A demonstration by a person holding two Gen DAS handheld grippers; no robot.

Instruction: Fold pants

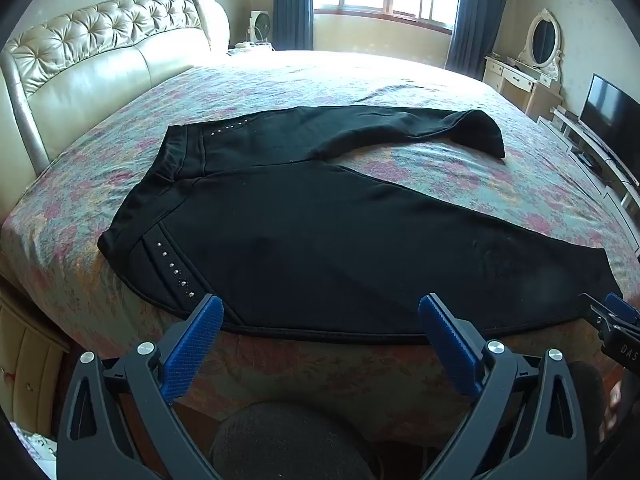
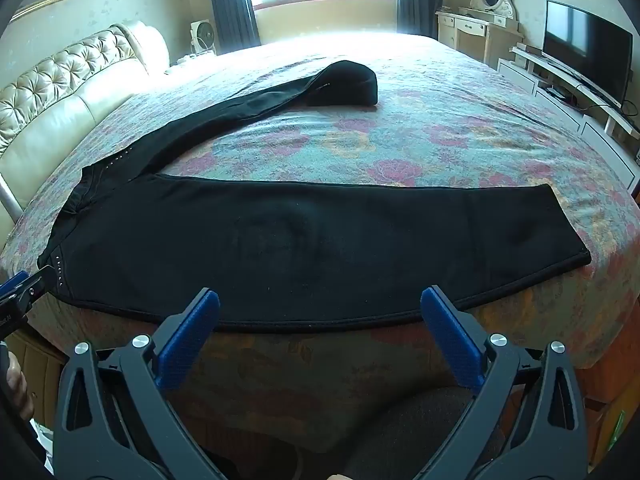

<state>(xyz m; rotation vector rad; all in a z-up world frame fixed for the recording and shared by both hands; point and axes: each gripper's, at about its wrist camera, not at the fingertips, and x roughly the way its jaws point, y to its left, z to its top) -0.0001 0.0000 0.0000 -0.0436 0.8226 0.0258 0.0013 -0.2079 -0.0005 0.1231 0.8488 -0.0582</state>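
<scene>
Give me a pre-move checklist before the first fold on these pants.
1. Left tongs open, empty: ok.
2. Right tongs open, empty: ok.
3. Near leg flat along the bed edge: ok.
4. Far leg flat: not ok, its cuff is folded over.
5. Legs together: not ok, spread in a V.
6. Waistband smooth: cannot tell.
</scene>
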